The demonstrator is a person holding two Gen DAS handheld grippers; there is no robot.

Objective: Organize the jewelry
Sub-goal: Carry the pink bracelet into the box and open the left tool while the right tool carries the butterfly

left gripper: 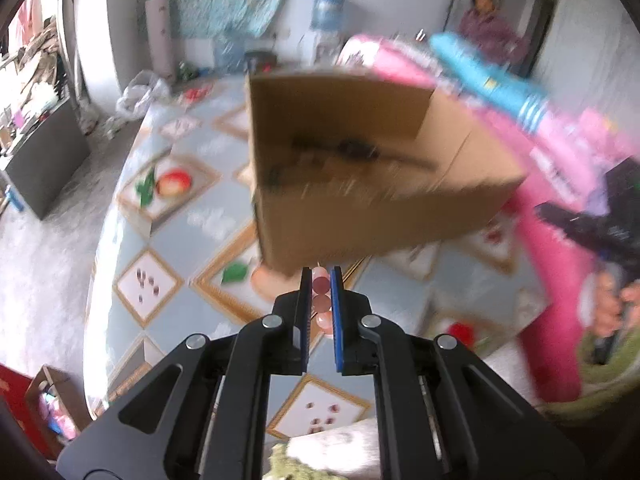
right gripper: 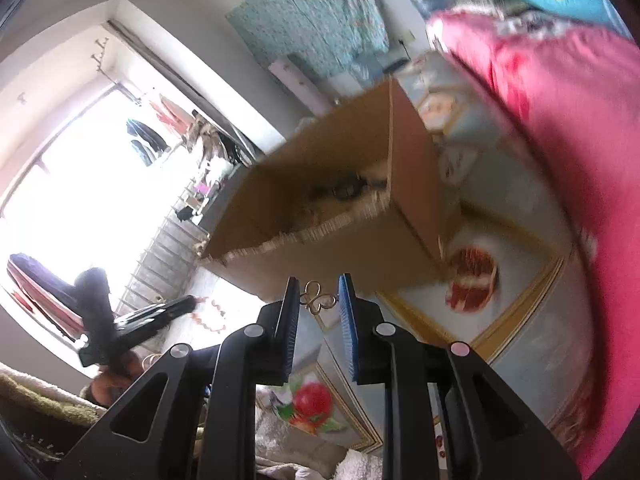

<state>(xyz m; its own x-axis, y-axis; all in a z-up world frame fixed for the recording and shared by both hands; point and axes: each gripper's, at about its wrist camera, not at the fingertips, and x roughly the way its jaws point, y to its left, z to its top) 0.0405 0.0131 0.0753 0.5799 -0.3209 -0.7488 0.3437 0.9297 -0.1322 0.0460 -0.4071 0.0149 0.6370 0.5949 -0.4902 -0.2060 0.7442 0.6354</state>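
- Left gripper [left gripper: 321, 280] was clamped on a pink bead bracelet [left gripper: 321, 302], near the open cardboard box [left gripper: 360, 208].
- Right gripper [right gripper: 319, 286] pinched a gold looped ornament [right gripper: 316, 299] before the same box.
- Both were above the fruit-patterned cloth [left gripper: 176, 240].

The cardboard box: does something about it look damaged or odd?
Yes. The cardboard box has a ragged, torn-looking near top edge, with frayed fibres along the rim in the right wrist view. Some dark jewelry lies inside; blur hides its details.
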